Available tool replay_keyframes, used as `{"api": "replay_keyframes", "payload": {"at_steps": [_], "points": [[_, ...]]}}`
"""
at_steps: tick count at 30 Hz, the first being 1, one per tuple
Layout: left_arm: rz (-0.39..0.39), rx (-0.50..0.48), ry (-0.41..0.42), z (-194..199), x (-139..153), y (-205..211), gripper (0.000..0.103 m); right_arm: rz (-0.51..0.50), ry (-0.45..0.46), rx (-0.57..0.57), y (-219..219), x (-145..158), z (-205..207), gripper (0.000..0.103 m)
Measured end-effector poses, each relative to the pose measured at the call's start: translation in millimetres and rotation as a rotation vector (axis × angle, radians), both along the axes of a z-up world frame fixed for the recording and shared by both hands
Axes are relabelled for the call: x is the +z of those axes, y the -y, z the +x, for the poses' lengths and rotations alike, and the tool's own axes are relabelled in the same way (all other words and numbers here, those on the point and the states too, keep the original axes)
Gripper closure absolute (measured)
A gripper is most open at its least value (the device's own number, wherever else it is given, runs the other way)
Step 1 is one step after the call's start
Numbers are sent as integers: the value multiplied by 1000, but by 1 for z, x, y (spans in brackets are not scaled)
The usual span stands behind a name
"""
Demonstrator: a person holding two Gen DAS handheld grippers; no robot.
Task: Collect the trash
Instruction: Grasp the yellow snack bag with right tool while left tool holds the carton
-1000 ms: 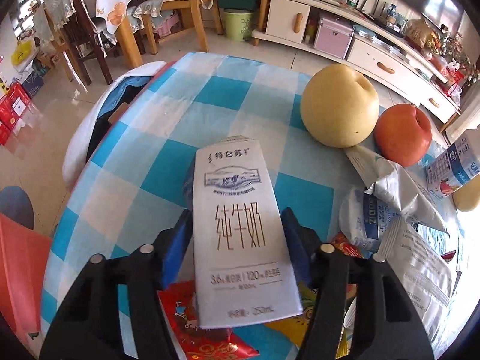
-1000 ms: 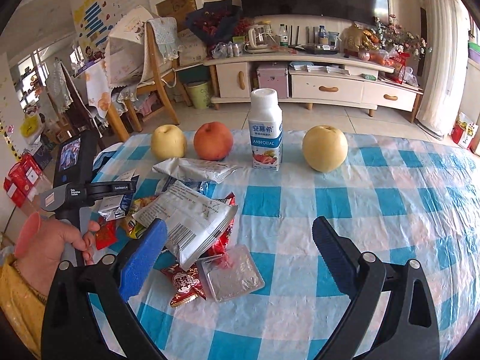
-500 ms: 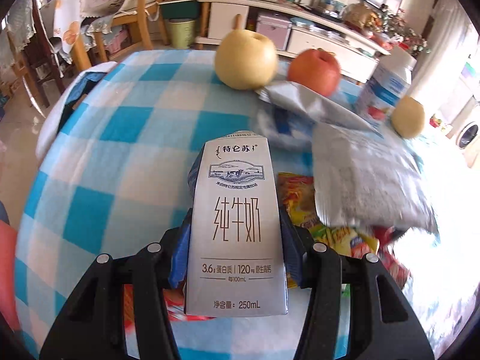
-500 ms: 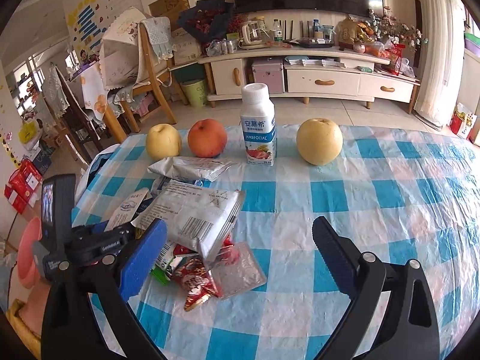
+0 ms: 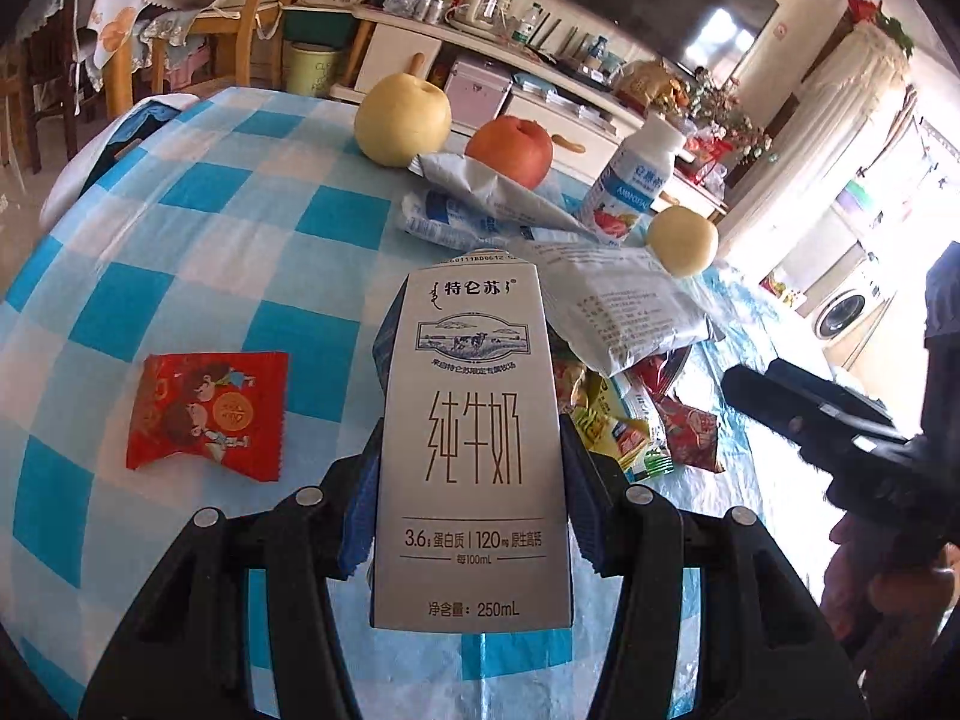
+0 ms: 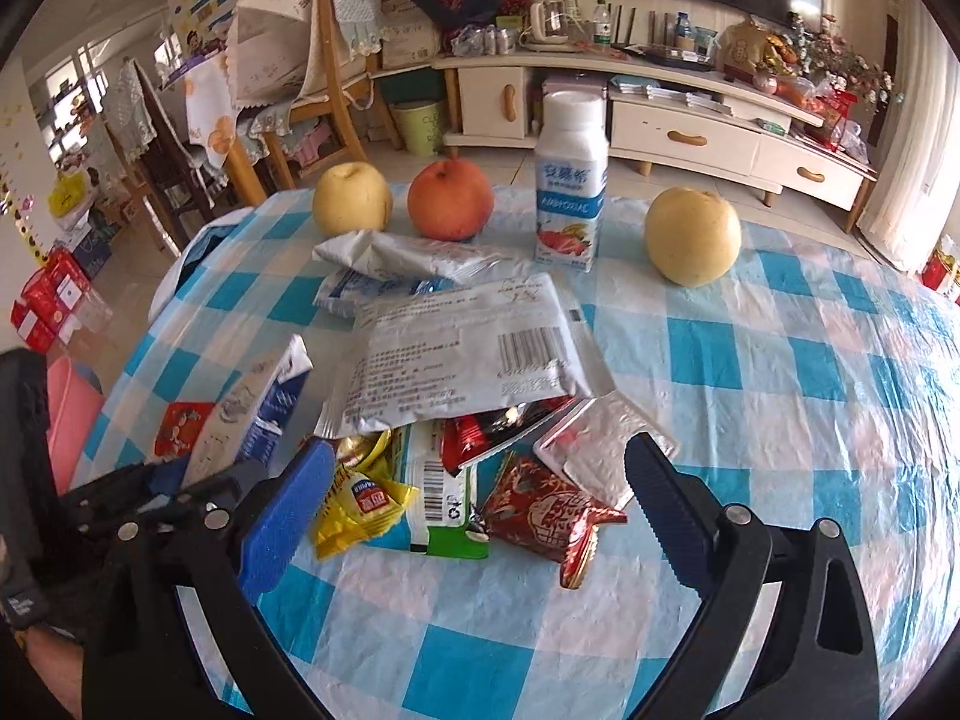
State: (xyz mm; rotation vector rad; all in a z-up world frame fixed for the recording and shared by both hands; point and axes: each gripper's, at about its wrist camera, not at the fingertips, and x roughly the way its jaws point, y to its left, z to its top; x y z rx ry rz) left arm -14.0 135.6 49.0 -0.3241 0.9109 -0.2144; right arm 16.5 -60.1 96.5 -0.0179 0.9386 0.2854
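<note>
Left gripper clamps milk carton; only right view shows right gripper agape

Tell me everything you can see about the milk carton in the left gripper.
The milk carton is a tall, slim, white paper box with dark Chinese lettering, a small pasture picture near its top and blue side panels. It looks intact, not crushed. The left gripper clamps it by its narrow sides between blue pads, printed face towards the camera. In the right wrist view it tilts above the checked tablecloth, beside the wrapper pile.
</note>
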Motion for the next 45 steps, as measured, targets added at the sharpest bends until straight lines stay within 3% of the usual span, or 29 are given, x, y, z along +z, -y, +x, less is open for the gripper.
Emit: {"api": "replay_keyframes", "payload": {"at_steps": [5, 11, 20, 23, 31, 33, 37, 45], "points": [[-64, 81, 40, -11, 4, -37, 49, -51, -19, 103, -30, -19, -5, 7], [-35, 129, 77, -13, 5, -74, 49, -94, -11, 192, -64, -31, -11, 7], [-48, 162, 122, -17, 7, -111, 49, -151, -28, 192, -91, -47, -1, 7], [-70, 182, 119, -17, 5, -123, 49, -166, -24, 175, -93, -51, 2, 20], [-70, 198, 136, -24, 9, -132, 49, -206, -3, 188, -105, -58, 2, 25], [-85, 200, 133, -25, 9, -134, 49, -217, -5, 199, -111, -61, 1, 35], [-84, 211, 139, -26, 9, -139, 49, -208, -1, 183, -111, -61, 2, 38], [-77, 235, 153, -33, 12, -146, 49, -167, -8, 132, -106, -55, -1, 57]]}}
